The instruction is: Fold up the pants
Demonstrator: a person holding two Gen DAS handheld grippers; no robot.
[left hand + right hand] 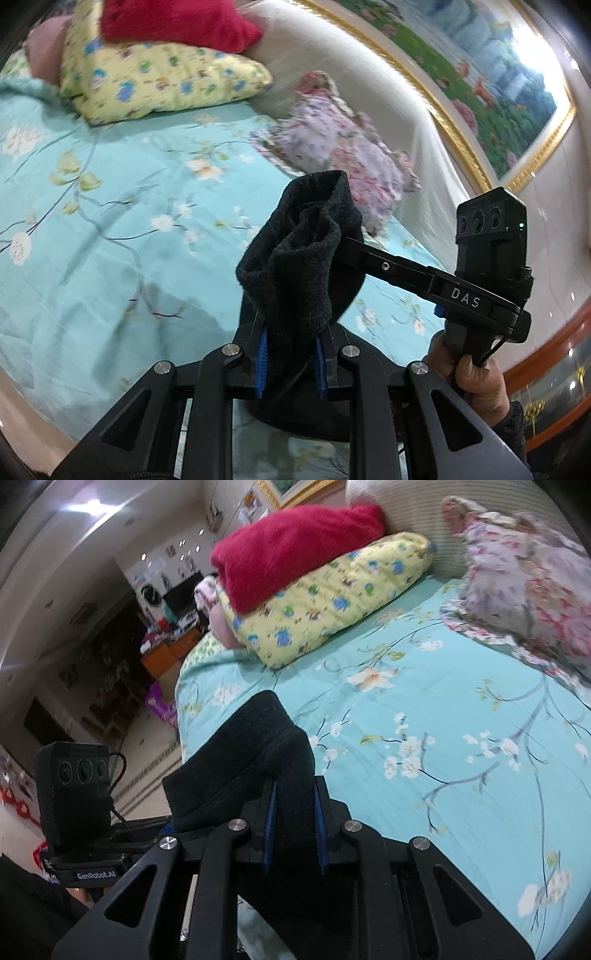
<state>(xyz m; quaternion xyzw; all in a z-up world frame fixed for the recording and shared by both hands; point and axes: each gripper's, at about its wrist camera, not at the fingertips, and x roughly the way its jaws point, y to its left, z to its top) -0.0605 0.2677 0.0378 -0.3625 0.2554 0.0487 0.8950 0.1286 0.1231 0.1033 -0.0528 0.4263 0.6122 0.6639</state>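
Left tongs [290, 363]: narrow, clamped on a bunch of the black pants [299, 254] between the blue pads; seen at the lower centre of the left wrist view.
Right tongs [293, 829]: narrow, gripping another bunch of the same dark fabric [255, 760] between the blue pads, lower centre of the right wrist view.
Pants: black, fuzzy knit, held up off the bed by both tongs; in the left wrist view the cloth rises in a crumpled lump at the middle of the frame, with more hanging below the pads. Which part of the garment each tongs holds cannot be told.
Other gripper in the left view: the right device comes in from the right of the frame, its finger reaching into the cloth; a camera block [491, 225] sits on it.
Hand [469, 373]: bare, wrapped around the handle of that device, lower right of the left wrist view.
Bed [110, 221]: turquoise sheet with white blossoms and thin branches, filling the left and middle of both views beneath the pants.
Yellow pillow [332, 598]: cartoon print, upper middle of the right wrist view, lying on the bed.
Red blanket [295, 546]: resting on top of the yellow pillow.
Floral pillow [528, 590]: pink and lilac, upper right of the right wrist view, against the pale headboard [332, 62].
Framed picture [480, 74]: gold frame, upper right of the left wrist view.
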